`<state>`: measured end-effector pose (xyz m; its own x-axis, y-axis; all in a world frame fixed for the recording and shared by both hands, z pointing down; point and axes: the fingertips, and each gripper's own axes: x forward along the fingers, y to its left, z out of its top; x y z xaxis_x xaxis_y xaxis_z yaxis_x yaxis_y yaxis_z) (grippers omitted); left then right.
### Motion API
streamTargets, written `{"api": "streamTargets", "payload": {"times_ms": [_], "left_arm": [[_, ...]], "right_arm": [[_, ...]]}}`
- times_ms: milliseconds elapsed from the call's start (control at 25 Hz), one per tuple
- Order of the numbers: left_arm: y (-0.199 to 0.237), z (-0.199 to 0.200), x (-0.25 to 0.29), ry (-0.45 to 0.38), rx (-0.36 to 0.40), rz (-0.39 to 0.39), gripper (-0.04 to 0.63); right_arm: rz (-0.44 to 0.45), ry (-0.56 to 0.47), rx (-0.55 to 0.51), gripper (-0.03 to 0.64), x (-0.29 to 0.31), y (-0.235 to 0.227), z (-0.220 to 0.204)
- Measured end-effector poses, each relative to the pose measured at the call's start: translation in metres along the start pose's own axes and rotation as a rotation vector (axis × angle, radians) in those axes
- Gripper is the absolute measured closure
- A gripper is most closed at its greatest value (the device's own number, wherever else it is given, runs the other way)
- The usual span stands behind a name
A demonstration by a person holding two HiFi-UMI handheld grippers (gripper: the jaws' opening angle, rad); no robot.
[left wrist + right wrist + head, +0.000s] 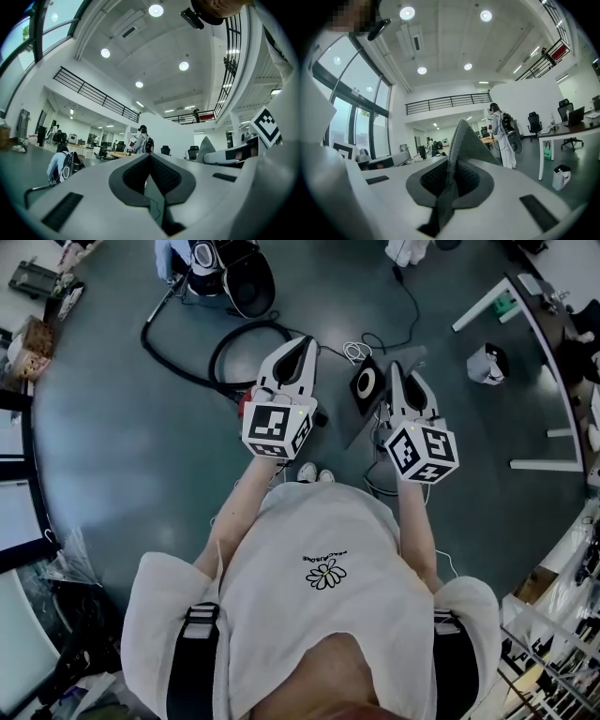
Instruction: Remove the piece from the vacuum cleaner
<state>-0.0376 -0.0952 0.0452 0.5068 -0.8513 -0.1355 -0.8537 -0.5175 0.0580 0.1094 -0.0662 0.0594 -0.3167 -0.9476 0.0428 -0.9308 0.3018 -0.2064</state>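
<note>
The vacuum cleaner (234,277) stands on the floor at the top of the head view, and its black hose (183,357) loops toward me. In the left gripper view it shows as a small shape (70,164) far off. I cannot pick out the piece itself. Both grippers are held up, level, well above the floor. My left gripper (305,343) is shut, tips together, with nothing between them (150,157). My right gripper (397,371) is also shut and empty, its mesh pads (461,140) pressed flat against each other.
A person in light blue (173,254) crouches by the vacuum. A black square part with a white ring (367,384) and cables lie on the floor under my grippers. A white bin (486,364) and a desk (534,320) are at the right. Another person (501,136) stands ahead.
</note>
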Motion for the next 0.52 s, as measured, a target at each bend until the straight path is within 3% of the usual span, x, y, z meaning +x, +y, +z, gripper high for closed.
{"api": "streamTargets", "payload": {"times_ms": [520], "left_arm": [[-0.005,0.002,0.000,-0.008,-0.013,0.001,0.592]], "right_arm": [[-0.025,-0.042,0.015,0.594,-0.001,-0.012,0.014]]}}
